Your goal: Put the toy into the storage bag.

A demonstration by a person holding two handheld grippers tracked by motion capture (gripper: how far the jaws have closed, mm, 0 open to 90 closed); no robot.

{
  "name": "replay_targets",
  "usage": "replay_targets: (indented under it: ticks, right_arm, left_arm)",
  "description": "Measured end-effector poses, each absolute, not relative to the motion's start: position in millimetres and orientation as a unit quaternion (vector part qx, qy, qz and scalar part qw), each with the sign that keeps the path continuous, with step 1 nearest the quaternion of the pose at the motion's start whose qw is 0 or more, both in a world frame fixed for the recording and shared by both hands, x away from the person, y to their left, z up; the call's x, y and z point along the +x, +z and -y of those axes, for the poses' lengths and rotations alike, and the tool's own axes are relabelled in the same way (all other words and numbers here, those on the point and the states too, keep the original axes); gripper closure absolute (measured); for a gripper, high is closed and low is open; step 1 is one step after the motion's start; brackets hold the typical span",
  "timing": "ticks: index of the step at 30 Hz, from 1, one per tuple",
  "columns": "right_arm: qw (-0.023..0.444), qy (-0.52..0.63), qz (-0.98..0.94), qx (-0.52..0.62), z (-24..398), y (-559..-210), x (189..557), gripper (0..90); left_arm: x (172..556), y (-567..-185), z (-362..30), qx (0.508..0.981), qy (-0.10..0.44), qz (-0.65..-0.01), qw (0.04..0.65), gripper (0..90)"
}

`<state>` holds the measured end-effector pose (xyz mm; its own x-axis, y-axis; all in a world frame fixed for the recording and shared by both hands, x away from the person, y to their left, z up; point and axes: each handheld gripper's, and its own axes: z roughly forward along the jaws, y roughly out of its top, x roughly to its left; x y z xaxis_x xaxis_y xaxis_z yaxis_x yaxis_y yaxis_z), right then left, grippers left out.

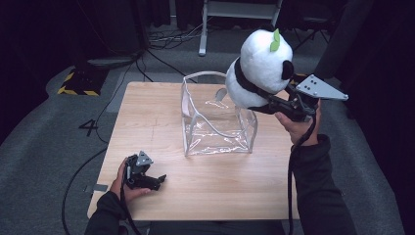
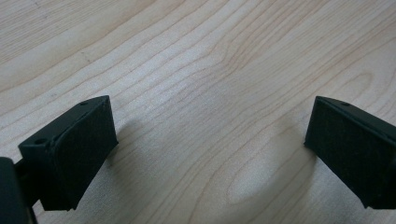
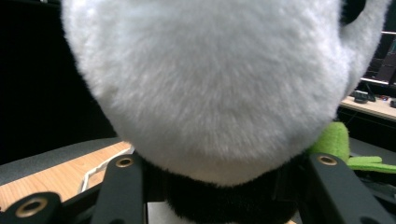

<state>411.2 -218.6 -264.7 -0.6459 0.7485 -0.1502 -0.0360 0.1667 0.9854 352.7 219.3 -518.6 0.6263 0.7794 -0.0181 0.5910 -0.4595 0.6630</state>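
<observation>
A white plush panda [image 1: 259, 63] with black ears, a black neck band and a green leaf on its head hangs in the air above the right side of a clear plastic bag [image 1: 215, 117]. My right gripper [image 1: 271, 104] is shut on the panda's lower body, and its white fur [image 3: 210, 79] looms just past the jaws. The bag stands open-topped on the wooden table [image 1: 147, 127]. Near the table's front left, my left gripper [image 1: 159, 180] rests low over the wood, open, with bare table [image 2: 210, 121] between its jaws.
A green leaf piece [image 3: 334, 140] shows at the right of the right gripper view. Cables [image 1: 166, 39], a white stand [image 1: 205, 29] and a yellow-black striped marker [image 1: 78, 81] lie on the grey floor beyond the table.
</observation>
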Motion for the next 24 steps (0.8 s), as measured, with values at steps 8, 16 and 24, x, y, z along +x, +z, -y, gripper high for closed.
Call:
replay_targets:
  ticks: [8,16,24]
  right_arm:
    - [0.323,0.592,-0.693,0.253,206,-266,415,51.5]
    - [0.313,0.596,-0.700,0.240,190,-266,414,51.4]
    - [0.306,0.594,-0.706,0.234,177,-268,413,51.3]
  left_arm:
    - [353,-519,-219,0.842,0.145,-0.407,0.323,2.0]
    - [353,-519,-219,0.842,0.146,-0.407,0.323,2.1]
    - [353,-519,-219,0.842,0.146,-0.406,0.323,2.1]
